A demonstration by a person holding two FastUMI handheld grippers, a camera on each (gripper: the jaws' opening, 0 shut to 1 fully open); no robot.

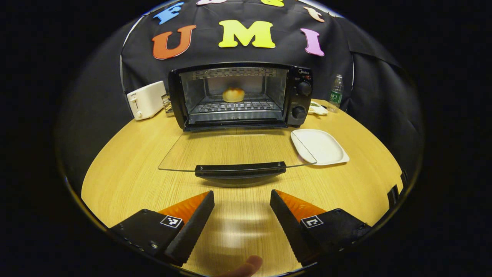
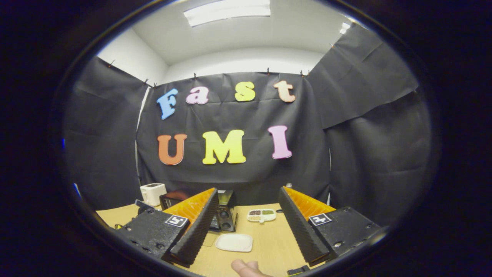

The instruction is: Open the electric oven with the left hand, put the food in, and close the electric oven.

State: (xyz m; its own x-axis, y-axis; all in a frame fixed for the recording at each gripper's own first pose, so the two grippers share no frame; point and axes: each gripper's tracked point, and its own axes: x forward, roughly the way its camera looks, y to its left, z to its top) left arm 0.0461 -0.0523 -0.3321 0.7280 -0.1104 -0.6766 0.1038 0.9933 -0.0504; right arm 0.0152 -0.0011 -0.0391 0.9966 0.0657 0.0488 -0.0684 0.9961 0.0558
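A black electric oven (image 1: 300, 96) stands at the back of the wooden table with its glass door (image 1: 230, 150) folded down flat. A golden bun (image 1: 233, 94) rests on the rack inside. The door's black handle (image 1: 240, 169) lies just ahead of my left gripper (image 1: 242, 204), which is open and holds nothing. In the right gripper view my right gripper (image 2: 248, 204) is raised high and open, with the oven (image 2: 225, 215) partly hidden behind its left finger.
An empty white plate (image 1: 321, 146) (image 2: 234, 242) lies right of the door. A white toaster (image 1: 146, 100) (image 2: 153, 193) stands left of the oven. A small dish (image 1: 318, 108) (image 2: 261, 215) and a bottle (image 1: 336, 93) sit at the back right. Fingertips (image 1: 246, 266) (image 2: 246, 266) show at both views' bottom edges.
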